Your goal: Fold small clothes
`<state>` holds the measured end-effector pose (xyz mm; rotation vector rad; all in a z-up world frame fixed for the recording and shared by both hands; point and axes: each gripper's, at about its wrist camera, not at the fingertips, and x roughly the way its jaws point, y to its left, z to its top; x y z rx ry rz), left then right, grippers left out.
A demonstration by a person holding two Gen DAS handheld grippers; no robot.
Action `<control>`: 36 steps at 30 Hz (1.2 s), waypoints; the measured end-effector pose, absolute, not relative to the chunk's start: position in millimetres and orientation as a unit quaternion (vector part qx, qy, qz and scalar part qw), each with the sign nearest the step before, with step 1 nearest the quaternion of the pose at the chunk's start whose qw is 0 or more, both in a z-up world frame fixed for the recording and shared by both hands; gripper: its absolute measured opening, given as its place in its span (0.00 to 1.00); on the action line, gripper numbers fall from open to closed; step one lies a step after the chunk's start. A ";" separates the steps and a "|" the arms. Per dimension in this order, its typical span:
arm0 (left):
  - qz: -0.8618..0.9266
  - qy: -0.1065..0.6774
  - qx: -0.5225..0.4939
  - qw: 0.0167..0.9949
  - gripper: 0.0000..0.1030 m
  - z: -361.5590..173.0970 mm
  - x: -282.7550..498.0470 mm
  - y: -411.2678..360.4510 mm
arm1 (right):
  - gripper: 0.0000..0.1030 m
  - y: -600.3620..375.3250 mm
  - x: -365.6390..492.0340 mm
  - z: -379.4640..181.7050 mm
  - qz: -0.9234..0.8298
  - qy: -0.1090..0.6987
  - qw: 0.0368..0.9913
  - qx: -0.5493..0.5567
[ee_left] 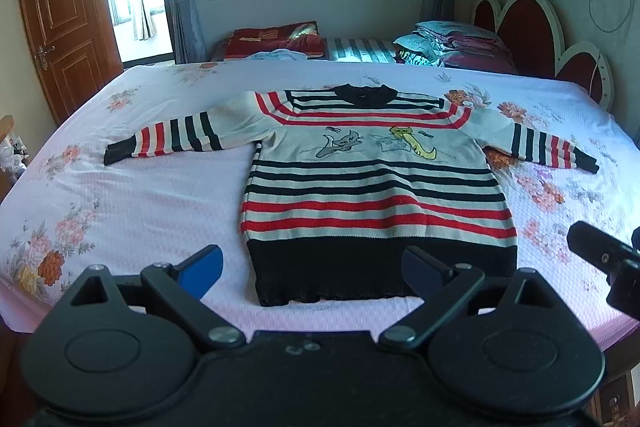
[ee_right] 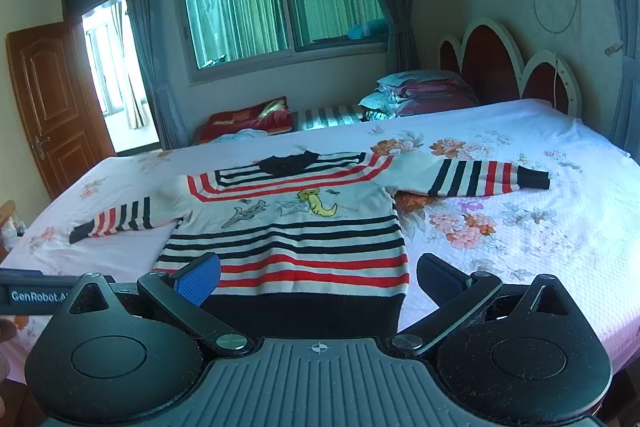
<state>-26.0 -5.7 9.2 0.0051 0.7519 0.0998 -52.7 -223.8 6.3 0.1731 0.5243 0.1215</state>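
Note:
A small striped sweater (ee_left: 372, 183) lies flat on the bed, front up, both sleeves spread out sideways, black hem toward me. It has red, black and cream stripes and a cartoon print on the chest. It also shows in the right wrist view (ee_right: 292, 239). My left gripper (ee_left: 312, 269) is open and empty, hovering just before the black hem. My right gripper (ee_right: 318, 277) is open and empty, above the hem's right part. The right gripper's body shows at the right edge of the left wrist view (ee_left: 608, 259).
The bed has a white floral cover (ee_left: 120, 195) and a red headboard (ee_left: 524, 27) at the right. Folded bedding and pillows (ee_left: 448, 43) are stacked at the far side. A wooden door (ee_left: 64, 31) stands open at the left. A window with curtains is behind.

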 end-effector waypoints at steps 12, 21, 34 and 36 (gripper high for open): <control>0.056 0.367 -0.003 0.928 0.94 8.0 -17.9 2.5 | 1.00 -219.0 -50.7 5.0 0.059 0.262 0.960 0.074; 0.063 0.370 -0.003 0.927 0.93 4.2 -10.8 6.5 | 1.00 -223.6 -46.7 1.9 0.052 0.265 0.960 0.075; 0.071 0.373 0.003 0.925 0.94 -0.5 8.0 3.5 | 1.00 -235.5 -32.6 -5.7 0.042 0.274 0.958 0.080; 0.073 0.375 0.003 0.924 0.94 -1.7 11.8 4.2 | 1.00 -236.8 -29.8 -7.2 0.040 0.275 0.957 0.079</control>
